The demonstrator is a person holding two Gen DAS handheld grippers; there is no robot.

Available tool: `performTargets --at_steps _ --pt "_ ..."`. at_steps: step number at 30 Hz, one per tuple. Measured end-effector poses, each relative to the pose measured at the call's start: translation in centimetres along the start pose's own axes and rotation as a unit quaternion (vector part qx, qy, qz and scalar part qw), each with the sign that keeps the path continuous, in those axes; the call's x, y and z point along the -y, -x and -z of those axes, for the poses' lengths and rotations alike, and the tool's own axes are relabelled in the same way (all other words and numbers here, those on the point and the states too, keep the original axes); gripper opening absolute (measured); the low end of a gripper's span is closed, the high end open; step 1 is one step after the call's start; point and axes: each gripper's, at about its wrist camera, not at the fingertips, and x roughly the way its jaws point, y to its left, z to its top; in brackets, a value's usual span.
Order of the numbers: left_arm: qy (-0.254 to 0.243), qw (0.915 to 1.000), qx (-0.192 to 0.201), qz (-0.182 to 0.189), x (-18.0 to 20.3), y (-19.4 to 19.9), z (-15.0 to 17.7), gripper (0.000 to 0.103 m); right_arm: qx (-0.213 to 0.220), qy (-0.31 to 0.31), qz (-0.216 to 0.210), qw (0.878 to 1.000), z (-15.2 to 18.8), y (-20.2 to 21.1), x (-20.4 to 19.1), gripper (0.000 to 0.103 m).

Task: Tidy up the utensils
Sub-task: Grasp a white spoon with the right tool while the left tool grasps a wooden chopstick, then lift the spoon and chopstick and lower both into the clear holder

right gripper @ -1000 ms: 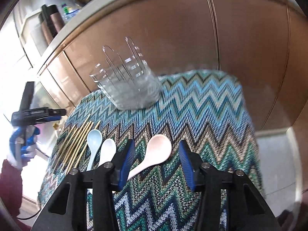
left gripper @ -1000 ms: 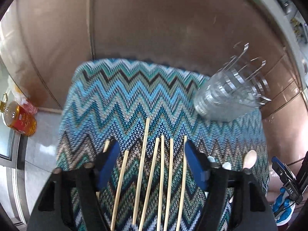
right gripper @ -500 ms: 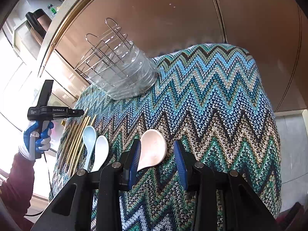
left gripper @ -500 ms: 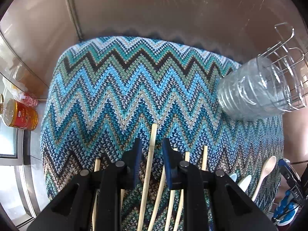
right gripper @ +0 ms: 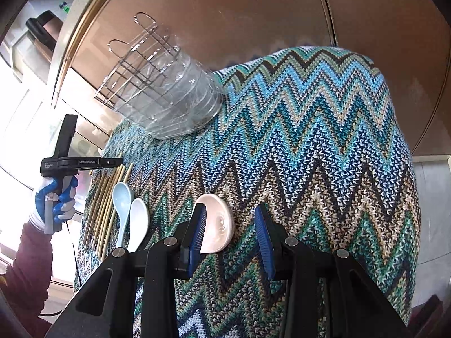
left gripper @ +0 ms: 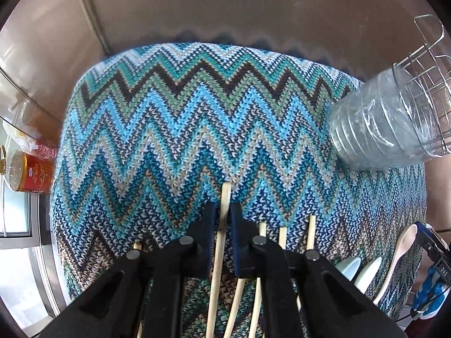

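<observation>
Utensils lie sorted by kind on the zigzag knit cloth (left gripper: 197,118) covering the worktop: chopsticks at the left, spoons to their right, which suits picking one kind at a time.

Left tool (left gripper: 224,221): jaws closing on one chopstick (left gripper: 225,197), whose far end sticks out past the pads; pads look pressed against it. The tool points steeply down, straddling only this stick; the longest-reaching of the row, it is easiest to isolate. Other chopsticks (left gripper: 311,231) lie just beside it on the right, parallel, untouched.

Middle: blue spoon (right gripper: 121,197) and white spoon (right gripper: 138,219) rest side by side, bowls toward the far edge, next to the chopstick row.

Right tool (right gripper: 229,231): jaws apart, not gripping. Pink spoon (right gripper: 218,226) sits between them, its bowl against the left pad and clear of the right one. Judgement: it needs centring before closing.

Far side: clear plastic holder (right gripper: 174,104) with a wire rack (right gripper: 135,56) inside it stands empty, the likely destination, reachable by both tools.
</observation>
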Motion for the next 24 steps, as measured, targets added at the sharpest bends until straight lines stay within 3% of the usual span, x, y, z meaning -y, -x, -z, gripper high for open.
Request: performTargets --at_steps 6,10,17,24 --pt "-0.006 1.0 0.004 0.002 -0.3 0.3 0.1 0.007 -0.022 0.004 -0.018 1.0 0.2 -0.9 -0.1 0.026" --pt "-0.005 0.9999 0.009 0.002 -1.0 0.9 0.3 0.005 -0.031 0.012 -0.026 0.999 0.3 -1.7 -0.4 0.007" --pt "-0.019 0.9992 0.034 0.002 -0.8 2.7 0.9 0.005 -0.015 0.024 -0.035 0.999 1.0 -0.5 -1.2 0.007" --pt "-0.037 0.9958 0.083 -0.005 -0.4 7.9 2.9 0.005 0.045 0.053 0.002 0.998 2.2 5.0 -3.5 0.007"
